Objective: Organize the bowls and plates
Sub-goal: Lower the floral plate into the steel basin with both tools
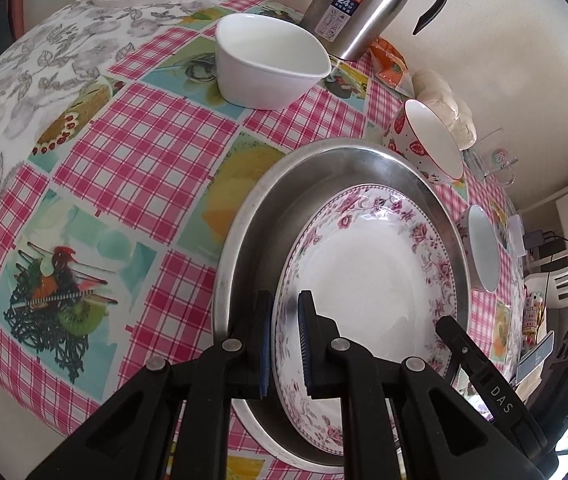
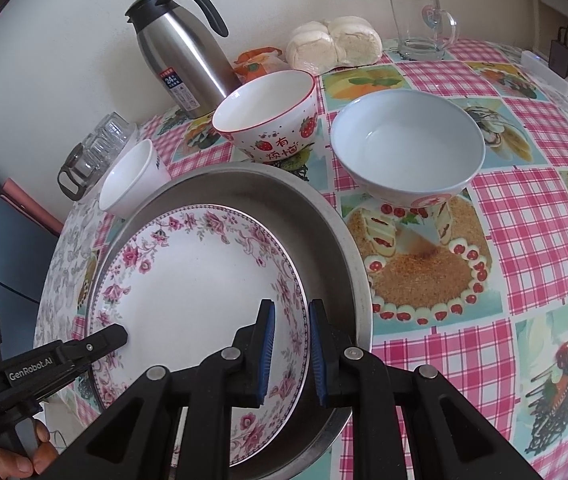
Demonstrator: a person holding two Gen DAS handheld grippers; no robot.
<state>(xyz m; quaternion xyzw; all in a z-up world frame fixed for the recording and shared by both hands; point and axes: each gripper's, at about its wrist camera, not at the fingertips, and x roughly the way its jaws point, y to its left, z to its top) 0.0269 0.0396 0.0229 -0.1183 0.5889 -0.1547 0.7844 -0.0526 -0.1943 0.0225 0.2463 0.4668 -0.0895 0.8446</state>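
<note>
Both grippers, the left gripper [image 1: 285,344] and the right gripper [image 2: 289,354], are clamped on opposite rims of the white flower-patterned porcelain plate [image 2: 196,292], probably to steady it inside the round steel pan [image 2: 323,216].

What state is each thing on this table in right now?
floral plate: tilted inside the metal pan, gripped on both sides
left hand-held gripper: shut on plate rim
right hand-held gripper: shut on plate rim
strawberry bowl: upright, empty
pale blue bowl: upright, empty
glass mug: upright, empty
</note>
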